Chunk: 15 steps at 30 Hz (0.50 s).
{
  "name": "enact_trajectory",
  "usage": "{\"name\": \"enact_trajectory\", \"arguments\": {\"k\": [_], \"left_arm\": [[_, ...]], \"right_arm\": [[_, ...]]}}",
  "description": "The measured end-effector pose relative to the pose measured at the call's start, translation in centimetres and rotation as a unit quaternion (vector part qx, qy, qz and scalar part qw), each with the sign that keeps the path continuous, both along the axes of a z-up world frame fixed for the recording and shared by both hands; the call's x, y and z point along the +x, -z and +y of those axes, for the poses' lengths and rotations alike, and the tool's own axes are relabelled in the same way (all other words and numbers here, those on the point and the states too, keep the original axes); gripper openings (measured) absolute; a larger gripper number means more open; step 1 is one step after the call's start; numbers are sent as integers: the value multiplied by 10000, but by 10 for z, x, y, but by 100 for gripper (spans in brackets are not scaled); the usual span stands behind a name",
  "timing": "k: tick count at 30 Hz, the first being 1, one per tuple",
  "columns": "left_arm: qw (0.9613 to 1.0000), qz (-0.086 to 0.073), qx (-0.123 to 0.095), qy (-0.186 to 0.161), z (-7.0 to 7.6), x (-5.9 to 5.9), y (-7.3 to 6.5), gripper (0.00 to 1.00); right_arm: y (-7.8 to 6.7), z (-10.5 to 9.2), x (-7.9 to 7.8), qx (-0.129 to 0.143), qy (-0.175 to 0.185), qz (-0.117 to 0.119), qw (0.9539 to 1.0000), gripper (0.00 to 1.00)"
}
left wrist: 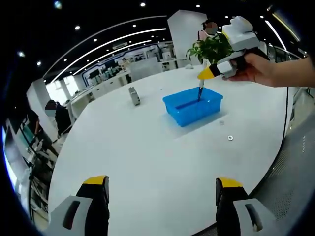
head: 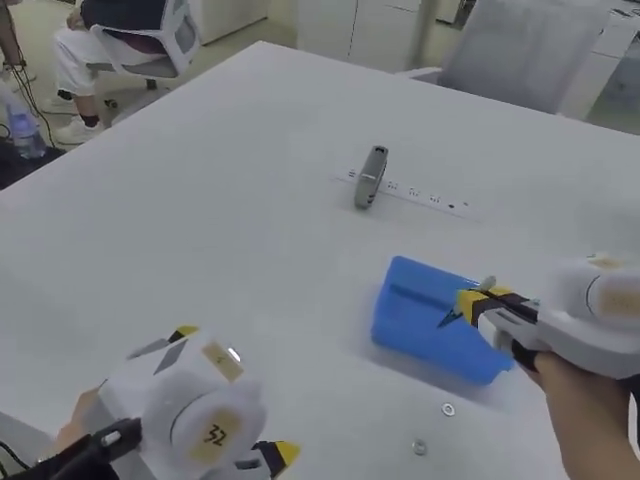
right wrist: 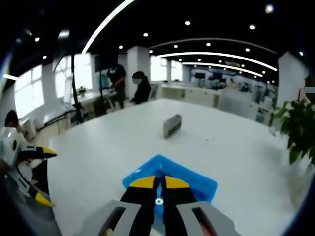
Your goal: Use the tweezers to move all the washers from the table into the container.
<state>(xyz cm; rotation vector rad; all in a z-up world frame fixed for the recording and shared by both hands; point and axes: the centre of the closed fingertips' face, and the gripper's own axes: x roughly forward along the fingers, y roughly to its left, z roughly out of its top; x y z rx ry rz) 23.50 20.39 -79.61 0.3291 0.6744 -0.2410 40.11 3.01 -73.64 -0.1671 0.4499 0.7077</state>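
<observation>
The blue container point(head: 440, 322) stands on the white table point(head: 230, 230), right of centre. My right gripper point(head: 478, 298) hovers over it, shut on thin tweezers point(head: 452, 314) whose tips point down into the container. In the right gripper view the jaws point(right wrist: 159, 181) are closed together above the blue container point(right wrist: 197, 184), and a small silver ring point(right wrist: 159, 201) sits at the tweezers' tip. Two washers point(head: 447, 408) point(head: 419, 447) lie on the table in front of the container. My left gripper point(head: 232, 395) is low at the near left, open and holding nothing.
A grey oblong device point(head: 371, 176) stands by a recessed socket strip point(head: 415, 192) behind the container. A seated person in a chair point(head: 120, 40) is at the far left, another chair point(head: 530, 50) at the far right. The table's near edge is close.
</observation>
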Motion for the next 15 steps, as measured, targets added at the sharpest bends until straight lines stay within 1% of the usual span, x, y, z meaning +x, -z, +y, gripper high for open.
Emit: {"name": "enact_trajectory", "arguments": {"k": [4, 7, 10, 15], "left_arm": [[10000, -46, -14, -4, 0, 1, -2, 92], [10000, -66, -19, 4, 0, 1, -2, 92], [10000, -89, -21, 12, 0, 1, -3, 92], [9999, -106, -17, 17, 0, 2, -4, 92]], "right_arm": [[-11, -7, -11, 83, 3, -65, 9999, 1], [-14, -10, -22, 113, -15, -78, 9999, 1], [-14, -13, -32, 119, -12, -67, 9999, 1], [-7, -16, -48, 34, -46, -7, 10000, 1]]}}
